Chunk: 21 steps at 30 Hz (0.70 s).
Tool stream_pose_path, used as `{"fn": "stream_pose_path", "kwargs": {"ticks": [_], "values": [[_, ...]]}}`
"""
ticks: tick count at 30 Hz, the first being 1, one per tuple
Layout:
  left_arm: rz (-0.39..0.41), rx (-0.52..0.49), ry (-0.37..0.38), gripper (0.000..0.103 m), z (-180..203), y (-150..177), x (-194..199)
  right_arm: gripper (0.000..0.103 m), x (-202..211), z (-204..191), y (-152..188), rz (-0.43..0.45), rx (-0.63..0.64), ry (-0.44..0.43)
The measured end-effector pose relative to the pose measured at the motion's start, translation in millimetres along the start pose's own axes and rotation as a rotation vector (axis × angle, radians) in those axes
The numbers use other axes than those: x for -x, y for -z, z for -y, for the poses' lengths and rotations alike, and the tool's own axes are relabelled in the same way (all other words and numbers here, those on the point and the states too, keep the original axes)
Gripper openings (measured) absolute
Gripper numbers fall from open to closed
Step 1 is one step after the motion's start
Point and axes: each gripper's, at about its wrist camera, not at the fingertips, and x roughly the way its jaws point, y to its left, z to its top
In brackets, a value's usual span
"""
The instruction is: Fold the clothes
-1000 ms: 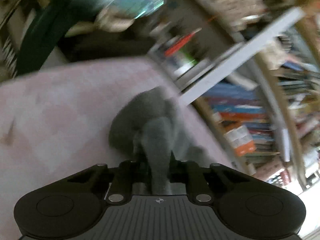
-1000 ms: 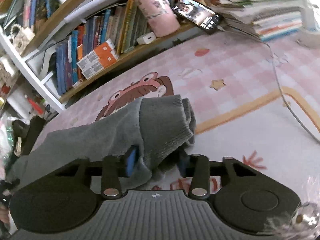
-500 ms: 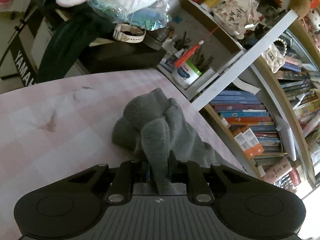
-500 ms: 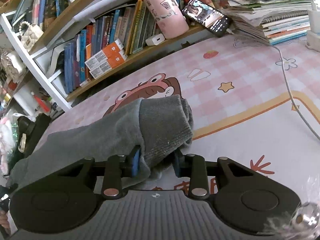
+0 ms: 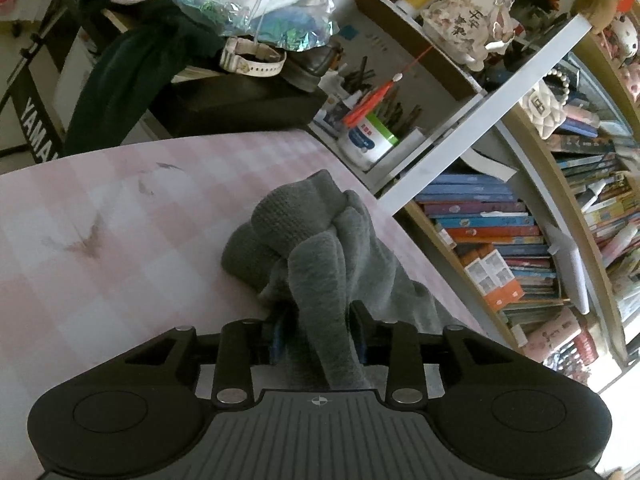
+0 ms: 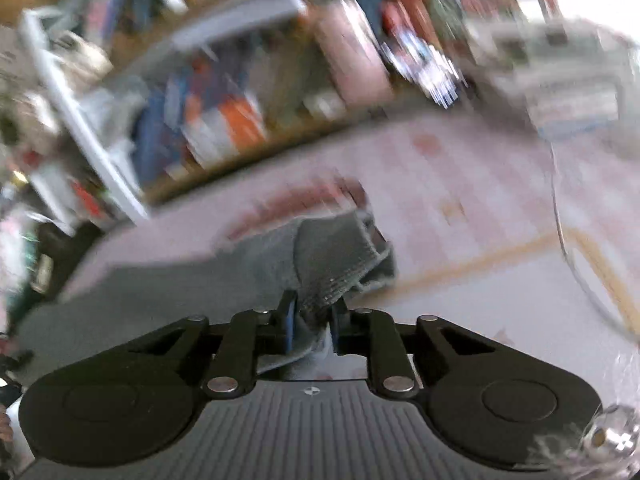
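**Two tools on one grey sock**

One grey sock [image 5: 320, 240] lies on the pink checked tabletop [image 5: 120, 240], beside a bookshelf [image 5: 500, 248] packed with books. Its bunched end is heaped in front of the left tool [image 5: 318, 326], whose jaws are opening; a fold of the knit still runs between them, with a gap showing on the right side. The right tool [image 6: 314, 320] has the ribbed cuff [image 6: 336, 248] between its jaws, which are closing and pinch the fabric. The right wrist view is heavily blurred, so finer detail there cannot be made out. A cable [image 6: 560, 220] curves across the tabletop on the right.
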Motion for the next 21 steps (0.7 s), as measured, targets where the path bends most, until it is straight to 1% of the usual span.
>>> {"fn": "stream_pose_path", "kwargs": {"ticks": [1,3,5,6,9,10,11,12,14,17,19,21], "values": [[0.001,-0.001,0.003,0.035,0,0,0,0.034,-2,2,2,0.0,-0.012,0.012],[0.004,-0.007,0.007,0.037,0,0,0,0.043,-1,2,4,0.024,-0.014,0.034],[0.009,-0.024,0.01,0.04,3,2,0,0.046,4,-2,6,0.064,0.006,0.058],[0.011,-0.033,0.012,0.043,5,2,-1,0.05,6,-5,7,0.087,0.016,0.068],[0.02,-0.063,0.016,0.051,9,5,-1,0.059,20,-11,11,0.196,0.04,0.102],[0.022,-0.072,0.018,0.052,11,6,-1,0.062,25,-13,13,0.238,0.047,0.106],[0.022,-0.075,0.019,0.054,11,6,-1,0.069,28,-16,14,0.261,0.059,0.099],[0.023,-0.075,0.019,0.054,12,6,-1,0.072,31,-19,16,0.279,0.071,0.088],[0.026,-0.074,0.02,0.054,12,5,-2,0.073,30,-27,15,0.285,0.112,0.064],[0.03,-0.079,0.02,0.057,13,6,-2,0.079,27,-45,19,0.277,0.198,0.033],[0.03,-0.086,0.022,0.059,14,6,-3,0.085,22,-60,22,0.26,0.258,-0.002],[0.03,-0.09,0.025,0.06,14,6,-3,0.087,17,-74,27,0.236,0.308,-0.047]]}}
